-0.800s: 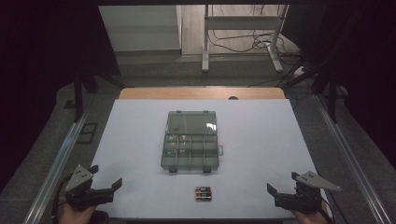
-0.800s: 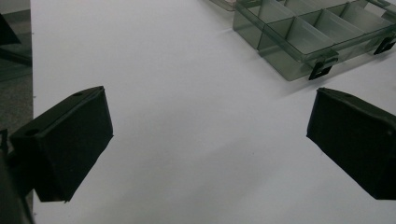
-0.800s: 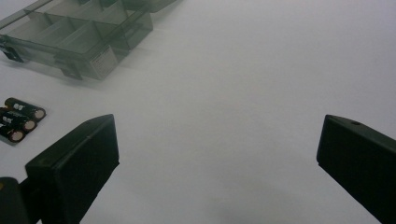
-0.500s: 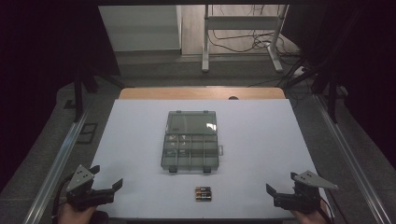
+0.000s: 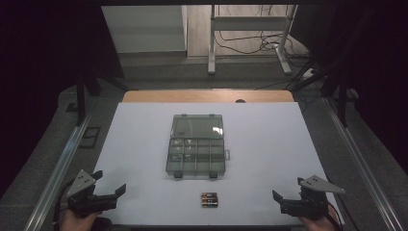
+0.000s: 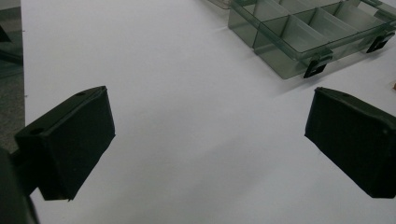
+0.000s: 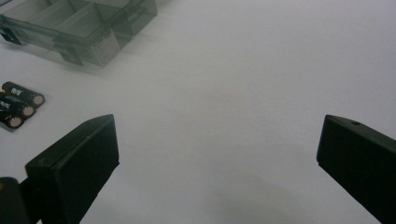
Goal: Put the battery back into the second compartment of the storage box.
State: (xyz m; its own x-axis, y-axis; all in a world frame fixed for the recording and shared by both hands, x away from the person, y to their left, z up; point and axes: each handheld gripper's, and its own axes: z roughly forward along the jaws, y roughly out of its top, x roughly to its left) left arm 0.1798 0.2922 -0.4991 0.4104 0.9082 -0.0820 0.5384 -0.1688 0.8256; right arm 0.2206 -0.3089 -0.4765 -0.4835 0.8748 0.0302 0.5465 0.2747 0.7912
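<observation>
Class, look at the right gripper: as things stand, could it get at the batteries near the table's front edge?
Probably yes: the right gripper is open, and bare table lies between it and the batteries.

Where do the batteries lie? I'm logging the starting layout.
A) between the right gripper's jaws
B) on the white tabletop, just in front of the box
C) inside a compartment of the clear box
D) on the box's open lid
B: the batteries lie together on the white tabletop, near the organizer box, outside it.
</observation>
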